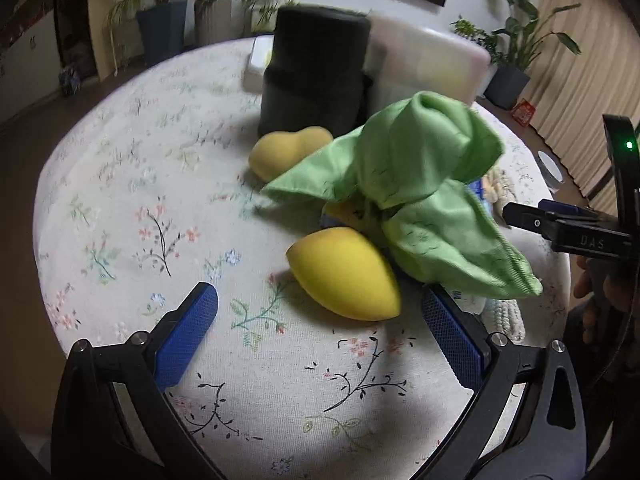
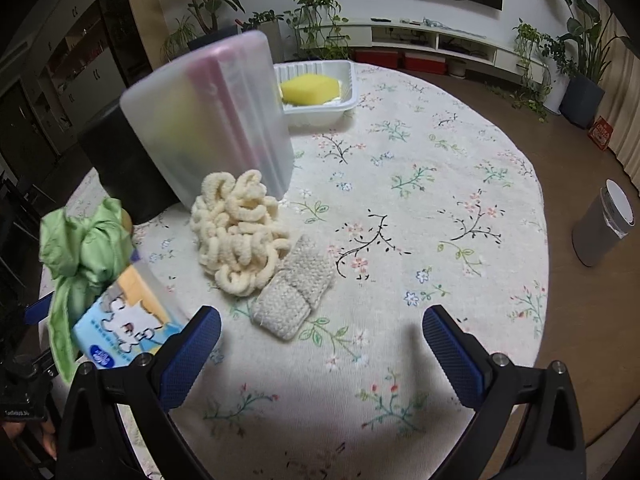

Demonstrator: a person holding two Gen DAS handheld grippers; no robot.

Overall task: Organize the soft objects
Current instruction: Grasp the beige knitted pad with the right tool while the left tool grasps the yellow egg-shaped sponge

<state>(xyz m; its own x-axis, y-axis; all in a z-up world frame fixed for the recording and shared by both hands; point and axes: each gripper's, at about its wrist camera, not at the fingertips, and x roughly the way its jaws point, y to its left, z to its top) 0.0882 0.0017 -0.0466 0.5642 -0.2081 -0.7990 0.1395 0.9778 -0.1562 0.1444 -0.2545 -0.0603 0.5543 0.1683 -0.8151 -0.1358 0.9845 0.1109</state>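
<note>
My left gripper (image 1: 320, 320) is open and empty just above the table, its fingers either side of a yellow egg-shaped sponge (image 1: 344, 274). A crumpled green cloth (image 1: 416, 196) lies behind it, over other items. A second yellow sponge (image 1: 288, 152) lies further back. My right gripper (image 2: 320, 344) is open and empty, close to a knitted cream pad (image 2: 294, 296) and a cream loopy yarn scrubber (image 2: 236, 236). The green cloth (image 2: 80, 252) and a blue tissue pack (image 2: 124, 328) lie at the left of the right wrist view. The right gripper's fingers (image 1: 528, 220) show at the right of the left wrist view.
A black cylinder (image 1: 316, 72) and a frosted plastic box (image 2: 216, 112) stand mid-table. A white tray (image 2: 340, 110) holds a yellow sponge block (image 2: 310, 88). The round table has a floral cloth (image 2: 440, 200). A grey bin (image 2: 604, 224) stands on the floor at right.
</note>
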